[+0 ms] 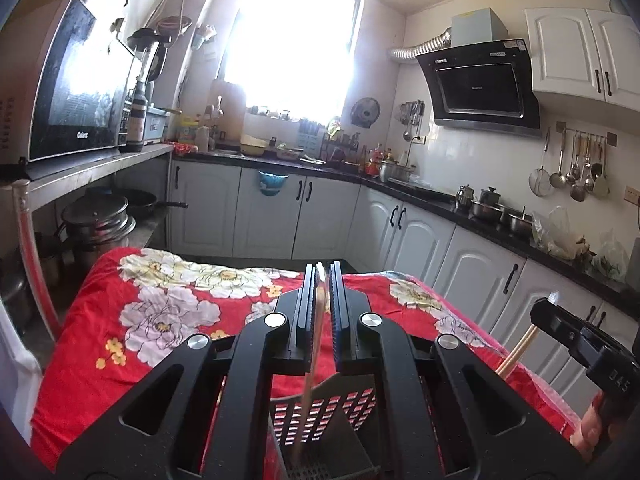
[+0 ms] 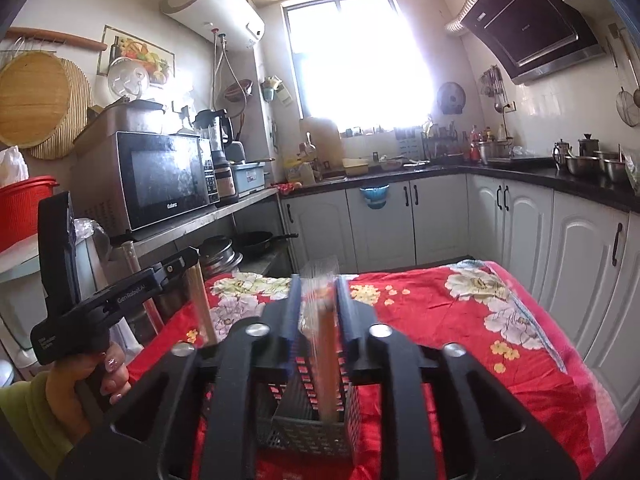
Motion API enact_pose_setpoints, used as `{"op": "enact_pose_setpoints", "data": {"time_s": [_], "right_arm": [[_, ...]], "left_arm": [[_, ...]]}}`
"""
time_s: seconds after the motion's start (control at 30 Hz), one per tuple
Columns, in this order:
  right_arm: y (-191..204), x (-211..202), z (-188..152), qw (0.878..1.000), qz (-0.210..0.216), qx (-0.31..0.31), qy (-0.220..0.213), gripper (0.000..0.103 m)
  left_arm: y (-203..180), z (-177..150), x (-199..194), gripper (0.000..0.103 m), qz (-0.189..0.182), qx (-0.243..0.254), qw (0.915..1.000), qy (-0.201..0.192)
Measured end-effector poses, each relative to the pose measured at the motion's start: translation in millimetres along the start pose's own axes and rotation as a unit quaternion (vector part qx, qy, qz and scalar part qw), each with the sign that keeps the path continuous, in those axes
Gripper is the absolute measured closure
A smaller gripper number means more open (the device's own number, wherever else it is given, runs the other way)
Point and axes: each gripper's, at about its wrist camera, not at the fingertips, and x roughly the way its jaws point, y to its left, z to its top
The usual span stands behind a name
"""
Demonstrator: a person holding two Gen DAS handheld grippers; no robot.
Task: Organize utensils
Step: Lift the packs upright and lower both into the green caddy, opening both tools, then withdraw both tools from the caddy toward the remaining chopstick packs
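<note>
1. Nearest, at 6 o'clock in both wrist views: the black slotted utensil holder [image 1: 344, 404] stands upright on the red flowered surface [image 1: 160, 320]. It looks light, and an off-centre push on its wall could tip or slide it.
2. The left claw [image 1: 324, 272] is clamped on the left chopstick bundle [image 1: 316, 340]. Its long axis is close to vertical, with the lower end pointing down into the holder and the upper end toward 12 o'clock. Risk: the tip could catch the inner divider and lever the bundle out of the pads.
3. The right claw [image 2: 318, 284] has its jaws a little apart. The right chopstick bundle [image 2: 324, 344], in clear wrap, stands between the pads, which seem not to press it. It is blurred and near vertical, with its lower end inside the holder.
4. Risk, as a judgement: unheld, this bundle may lean onto the rim, topple out, or land in the wrong compartment. Which compartment it occupies cannot be told.
5. The left claw sits at 9 o'clock in the right view, near the right claw, so the two could bump each other.
6. Farther out, toward 12 o'clock, the surface shows nothing but its flowered cloth.
</note>
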Motion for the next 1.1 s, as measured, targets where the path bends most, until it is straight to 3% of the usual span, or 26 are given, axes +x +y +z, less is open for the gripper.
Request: {"op": "enact_pose_setpoints", "data": {"time_s": [0.07, 0.2, 0.47, 0.8, 0.93, 1.1], "right_arm": [[-1, -4, -3, 1.000, 0.000, 0.005, 0.003, 0.064], [-1, -12, -8, 1.000, -0.001, 0.011, 0.007, 0.054], [-3, -28, -17, 1.000, -0.014, 0.012, 0.020, 0.041], [4, -43, -28, 0.999, -0.018, 0.004, 0.026, 0.033], [9, -51, -31, 1.000, -0.018, -0.004, 0.025, 0.030], [15, -59, -36, 0.999, -0.018, -0.010, 0.026, 0.028]], "left_arm": [[2, -2, -2, 0.100, 0.001, -0.003, 1.0000, 0.003], [5, -7, -6, 0.096, 0.001, -0.014, 0.9998, 0.016], [8, -14, -22, 0.066, -0.001, -0.030, 0.9991, 0.031], [15, -24, -55, 0.035, 0.010, -0.062, 0.9975, 0.031], [21, -31, -69, 0.015, 0.012, -0.081, 0.9959, 0.038], [24, -39, -87, 0.011, 0.014, -0.092, 0.9950, 0.036]]}}
